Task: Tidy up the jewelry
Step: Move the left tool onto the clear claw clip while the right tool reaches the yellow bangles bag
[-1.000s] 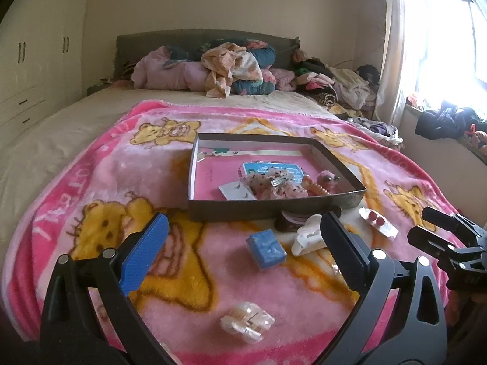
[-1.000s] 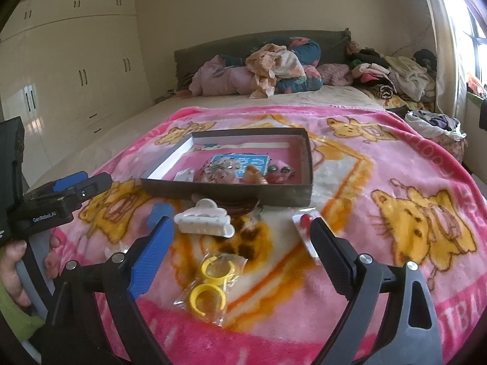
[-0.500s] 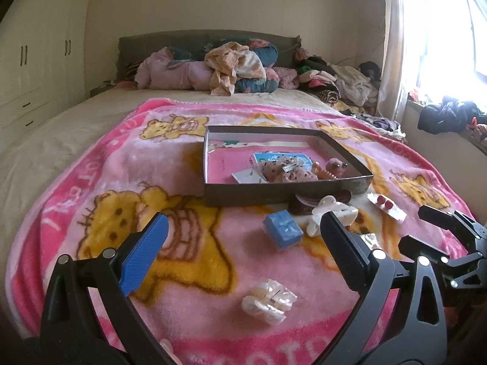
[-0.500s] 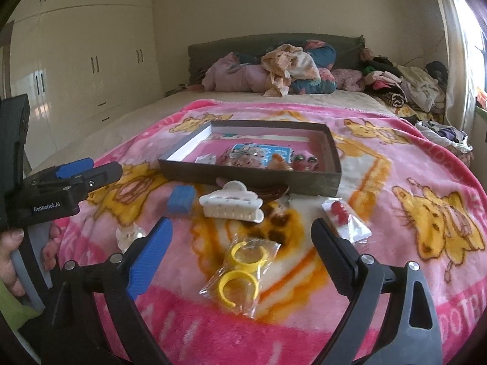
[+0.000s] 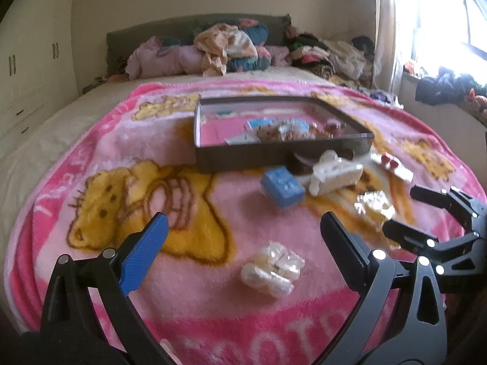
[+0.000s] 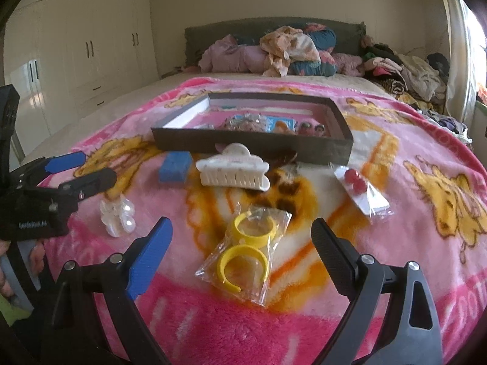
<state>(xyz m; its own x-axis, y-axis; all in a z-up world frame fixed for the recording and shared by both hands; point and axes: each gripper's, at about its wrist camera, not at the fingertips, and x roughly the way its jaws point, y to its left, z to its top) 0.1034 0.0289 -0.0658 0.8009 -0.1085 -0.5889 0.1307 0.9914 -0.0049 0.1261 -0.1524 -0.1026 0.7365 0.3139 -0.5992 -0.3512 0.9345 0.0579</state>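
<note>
A dark shallow box (image 5: pixel 274 155) (image 6: pixel 249 146) with several small jewelry items inside lies on the pink blanket. In front of it lie a blue box (image 5: pixel 281 185) (image 6: pixel 175 167), a white hair claw (image 5: pixel 334 172) (image 6: pixel 232 172), a packet of red earrings (image 6: pixel 359 188) and a bag of yellow rings (image 6: pixel 246 246). A clear pearly clip (image 5: pixel 272 267) (image 6: pixel 118 216) lies between my left gripper's open fingers. My left gripper (image 5: pixel 240 249) is open and empty above it. My right gripper (image 6: pixel 242 249) is open and empty, its fingers on either side of the yellow rings.
The pink bear blanket (image 5: pixel 121 182) covers a bed. Piled clothes (image 6: pixel 286 48) lie by the headboard. White wardrobes (image 6: pixel 76 54) stand on the left, a window (image 5: pixel 441 15) on the right. A brown hair item (image 6: pixel 284 158) lies under the box's front edge.
Both grippers have moved lower and closer to the blanket. The pearly clip and the yellow rings now sit nearer between their fingers. Both stay open.
</note>
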